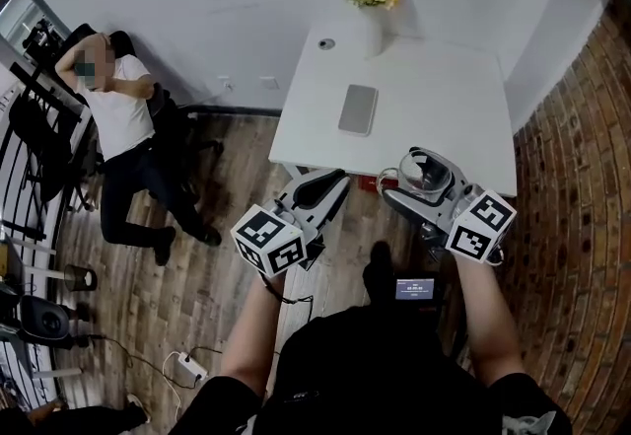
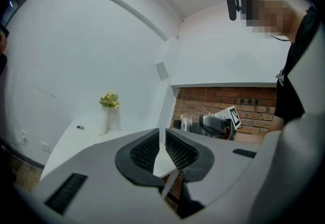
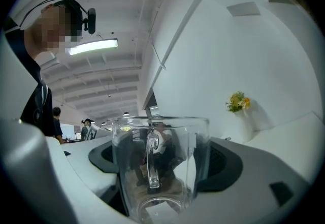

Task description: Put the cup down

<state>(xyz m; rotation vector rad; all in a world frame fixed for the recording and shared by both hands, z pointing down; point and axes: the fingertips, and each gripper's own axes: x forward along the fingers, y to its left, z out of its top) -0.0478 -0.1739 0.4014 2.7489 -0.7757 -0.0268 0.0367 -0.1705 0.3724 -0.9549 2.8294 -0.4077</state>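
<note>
A clear glass cup (image 1: 429, 165) with a handle stands upright between the jaws of my right gripper (image 1: 424, 182), which is shut on it. The cup hangs over the near edge of the white table (image 1: 444, 93). In the right gripper view the cup (image 3: 167, 139) fills the middle, with the black pads (image 3: 223, 164) against its sides. My left gripper (image 1: 328, 183) is to the left of it, at the table's near left corner, shut with nothing in it. In the left gripper view its pads (image 2: 144, 152) meet at the tips, and the cup (image 2: 186, 123) shows at the right.
On the table are a white vase of yellow flowers (image 1: 374, 9) at the back, a flat grey slab (image 1: 358, 109) in the middle and a small round thing (image 1: 326, 43). A brick wall (image 1: 582, 226) runs along the right. A person (image 1: 123, 127) sits at the left.
</note>
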